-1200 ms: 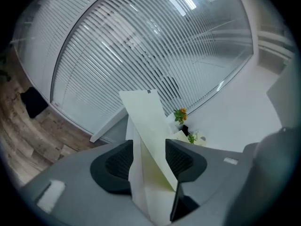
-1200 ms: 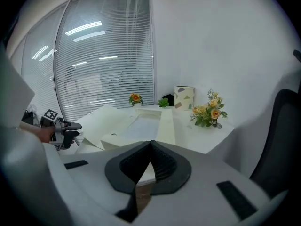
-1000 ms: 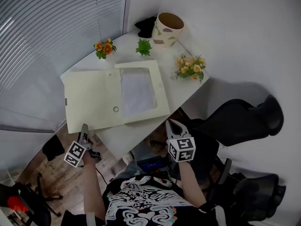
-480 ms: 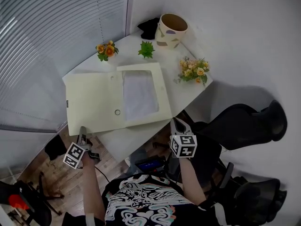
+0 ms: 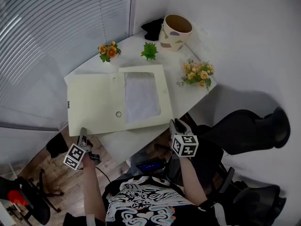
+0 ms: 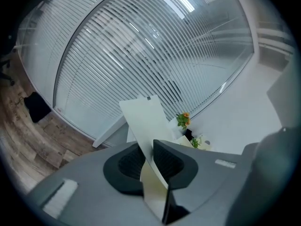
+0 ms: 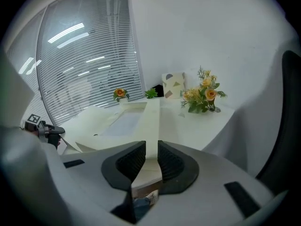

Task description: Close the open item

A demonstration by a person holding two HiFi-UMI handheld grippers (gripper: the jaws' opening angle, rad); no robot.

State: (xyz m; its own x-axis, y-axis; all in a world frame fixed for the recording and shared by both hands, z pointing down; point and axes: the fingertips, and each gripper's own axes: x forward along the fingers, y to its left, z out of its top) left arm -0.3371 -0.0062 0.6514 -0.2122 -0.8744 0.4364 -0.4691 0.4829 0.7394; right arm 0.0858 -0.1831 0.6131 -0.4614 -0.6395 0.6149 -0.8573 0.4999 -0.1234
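Observation:
A cream box file [image 5: 94, 108] lies open on the white table [image 5: 188, 98], cover spread to the left and a white sheet in its tray [image 5: 140, 98]. My left gripper [image 5: 83, 133] is at the cover's near left corner. In the left gripper view its jaws [image 6: 149, 147] have just been closing and are shut on the cover's edge [image 6: 143, 117], which rises between the pads. My right gripper [image 5: 174, 124] hovers at the table's front edge, near the tray's near right corner. Its jaws [image 7: 151, 147] have just been opening and grip nothing; the file [image 7: 127, 121] lies beyond them.
A patterned vase [image 5: 176, 31], a black object [image 5: 153, 28], a small green plant [image 5: 149, 51], orange flowers [image 5: 108, 49] and a bouquet [image 5: 198, 73] stand along the table's far and right sides. Window blinds [image 5: 56, 32] are on the left, a black chair [image 5: 244, 126] on the right.
The right gripper has edged a little lower by the table's front edge. The left gripper stays at the cover's corner. The file has not moved.

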